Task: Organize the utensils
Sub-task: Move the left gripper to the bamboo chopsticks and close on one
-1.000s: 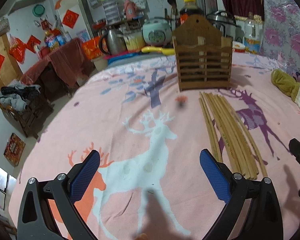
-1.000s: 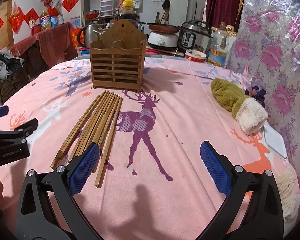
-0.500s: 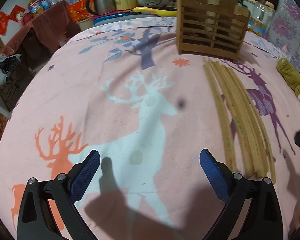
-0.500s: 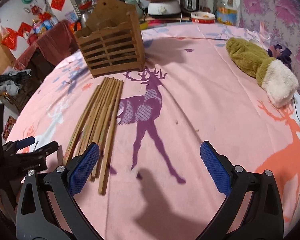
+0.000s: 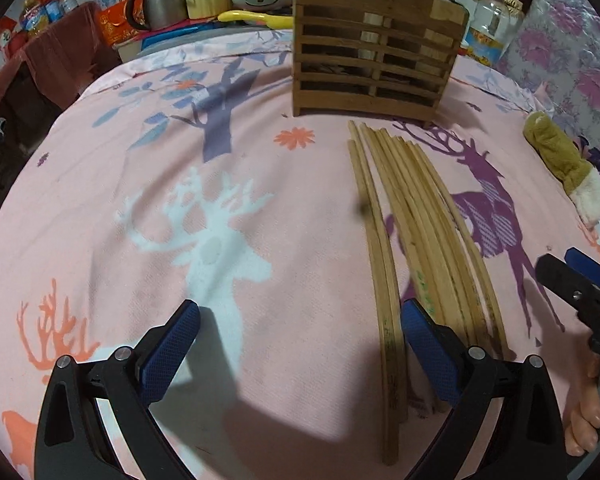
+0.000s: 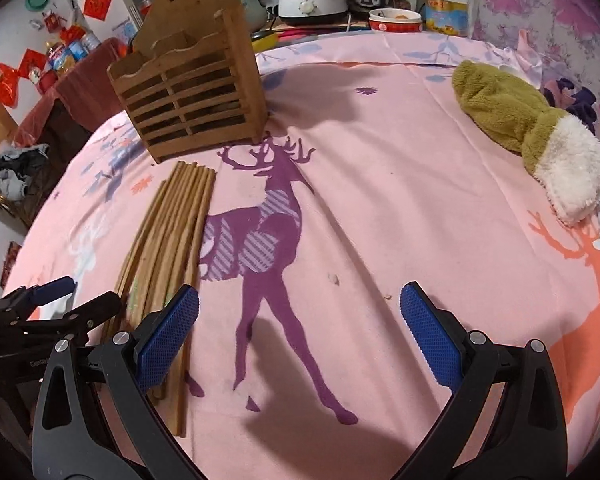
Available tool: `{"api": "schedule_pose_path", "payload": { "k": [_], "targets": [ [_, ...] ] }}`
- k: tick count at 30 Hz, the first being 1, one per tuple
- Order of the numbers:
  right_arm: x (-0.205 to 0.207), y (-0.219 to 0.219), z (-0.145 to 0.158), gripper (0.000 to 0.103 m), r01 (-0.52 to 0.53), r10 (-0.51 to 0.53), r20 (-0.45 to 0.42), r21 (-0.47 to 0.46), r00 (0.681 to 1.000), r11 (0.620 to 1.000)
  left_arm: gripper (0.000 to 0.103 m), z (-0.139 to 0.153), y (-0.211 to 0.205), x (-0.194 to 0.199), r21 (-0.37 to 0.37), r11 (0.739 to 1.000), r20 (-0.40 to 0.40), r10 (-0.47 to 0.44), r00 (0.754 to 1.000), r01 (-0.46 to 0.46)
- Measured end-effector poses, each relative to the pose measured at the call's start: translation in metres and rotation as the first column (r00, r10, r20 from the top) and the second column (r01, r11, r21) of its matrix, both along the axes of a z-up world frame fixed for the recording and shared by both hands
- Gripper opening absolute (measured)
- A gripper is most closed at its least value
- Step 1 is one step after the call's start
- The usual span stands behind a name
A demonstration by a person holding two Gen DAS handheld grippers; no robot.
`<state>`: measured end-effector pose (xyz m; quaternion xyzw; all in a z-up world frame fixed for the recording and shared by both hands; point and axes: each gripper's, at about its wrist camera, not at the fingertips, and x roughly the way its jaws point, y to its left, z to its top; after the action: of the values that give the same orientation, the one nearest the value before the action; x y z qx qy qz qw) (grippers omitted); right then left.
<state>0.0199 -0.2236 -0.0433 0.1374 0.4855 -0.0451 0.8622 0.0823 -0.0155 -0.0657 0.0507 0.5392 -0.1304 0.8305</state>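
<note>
the slatted wooden holder (image 5: 374, 50) stands upright toward the far edge of the desk (image 5: 140, 184), which is covered in a pink deer-print cloth; through its slats nothing can be made out for certain inside. the chopsticks (image 5: 412, 232) lie in a loose bundle flat on the cloth, just in front of the holder, their far tips near its base. the left tool (image 5: 298, 340) is spread wide and released, its right pad just over the near end of the bundle. the right tool (image 6: 299, 334) is likewise released, with the bundle's near ends at its left pad. only the right view shows the whole green and white plush mitt (image 6: 528, 136) near the desk's right edge, plus cookers behind. against a second ago, the left tool has dropped lower and shifted toward the chopsticks.
</note>
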Motion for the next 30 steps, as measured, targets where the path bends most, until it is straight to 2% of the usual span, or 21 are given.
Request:
{"api": "schedule_pose_path", "payload": {
  "k": [13, 18, 22, 27, 30],
  "targets": [
    [-0.002, 0.002, -0.002, 0.097, -0.014, 0.015, 0.008, -0.035, 1.0, 0.999, 0.098, 0.0, 0.038, 0.025, -0.019, 0.993, -0.013, 0.116, 0.993, -0.117],
    [-0.003, 0.003, -0.001, 0.097, -0.018, 0.018, 0.011, -0.037, 1.0, 0.999, 0.098, 0.004, 0.032, 0.018, -0.055, 0.996, -0.008, 0.068, 0.998, -0.068],
    [-0.004, 0.004, 0.0, 0.097, -0.019, 0.02, 0.013, -0.03, 1.0, 0.999, 0.098, -0.002, 0.025, 0.017, -0.011, 0.998, -0.004, 0.057, 0.998, -0.057],
    [-0.005, 0.004, 0.001, 0.097, -0.016, 0.016, 0.01, -0.03, 1.0, 0.999, 0.099, -0.003, 0.02, 0.014, -0.005, 0.999, 0.02, 0.054, 0.998, -0.054],
    [-0.004, 0.002, -0.001, 0.097, -0.011, 0.012, 0.004, -0.026, 1.0, 1.0, 0.099, -0.004, 0.013, 0.011, -0.004, 1.0, 0.028, 0.022, 0.999, -0.022]
  ]
}}
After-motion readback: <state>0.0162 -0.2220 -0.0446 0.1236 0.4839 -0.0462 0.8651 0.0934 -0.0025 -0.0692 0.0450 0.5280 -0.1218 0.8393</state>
